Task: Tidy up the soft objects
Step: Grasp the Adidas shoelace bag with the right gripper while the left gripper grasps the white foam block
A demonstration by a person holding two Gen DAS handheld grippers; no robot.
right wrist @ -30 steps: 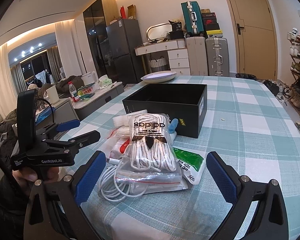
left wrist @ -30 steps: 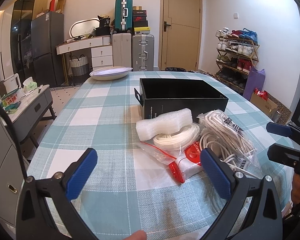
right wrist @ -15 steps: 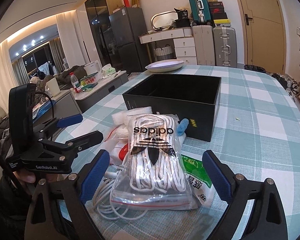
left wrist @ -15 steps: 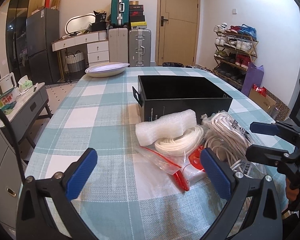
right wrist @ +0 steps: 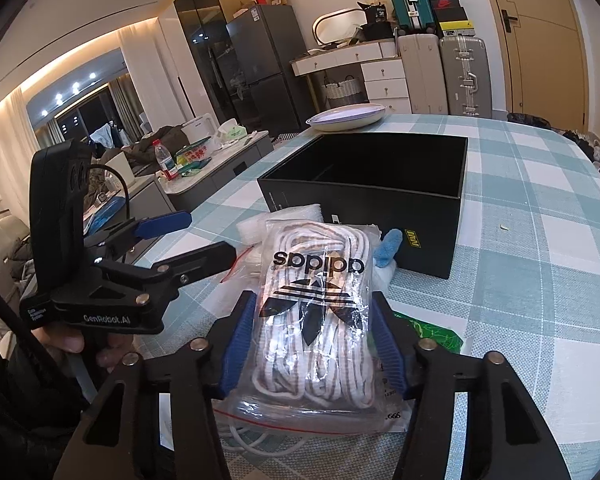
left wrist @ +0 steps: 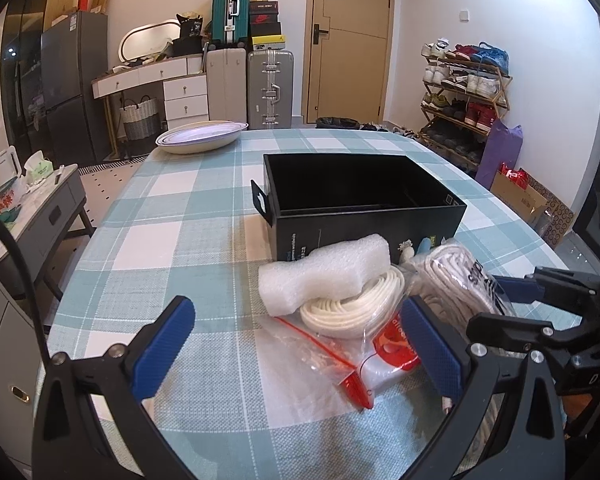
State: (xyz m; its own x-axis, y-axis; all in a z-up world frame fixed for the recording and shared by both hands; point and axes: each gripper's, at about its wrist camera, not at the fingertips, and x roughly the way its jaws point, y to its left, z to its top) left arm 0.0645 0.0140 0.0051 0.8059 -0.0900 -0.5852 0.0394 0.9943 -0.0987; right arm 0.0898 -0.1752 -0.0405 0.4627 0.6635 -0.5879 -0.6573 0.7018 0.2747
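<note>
A clear bag of white laces (right wrist: pixel 316 300) with a black logo lies on a pile of soft things in front of the open black box (right wrist: pixel 364 192). My right gripper (right wrist: pixel 314 344) is closing, and its blue pads press on both sides of that bag. From the left wrist view the bag (left wrist: pixel 456 276) and right gripper (left wrist: pixel 488 302) sit at the right. My left gripper (left wrist: pixel 300 348) hangs open over the checked cloth. Ahead of it lie a white foam piece (left wrist: pixel 324 276), a white cord coil (left wrist: pixel 352 308) and a red-zip bag (left wrist: pixel 340 360). The left gripper (right wrist: pixel 204 236) shows at left.
A green packet (right wrist: pixel 432 332) and a blue scrap (right wrist: pixel 390 242) lie beside the laces bag, with a white cable (right wrist: pixel 260 440) under it. A white plate (left wrist: pixel 200 136) sits at the table's far end. A side cabinet (left wrist: pixel 40 216) stands left of the table.
The right gripper's jaws have come in from wide open onto the sides of the laces bag. The left gripper has drifted a little closer to the pile.
</note>
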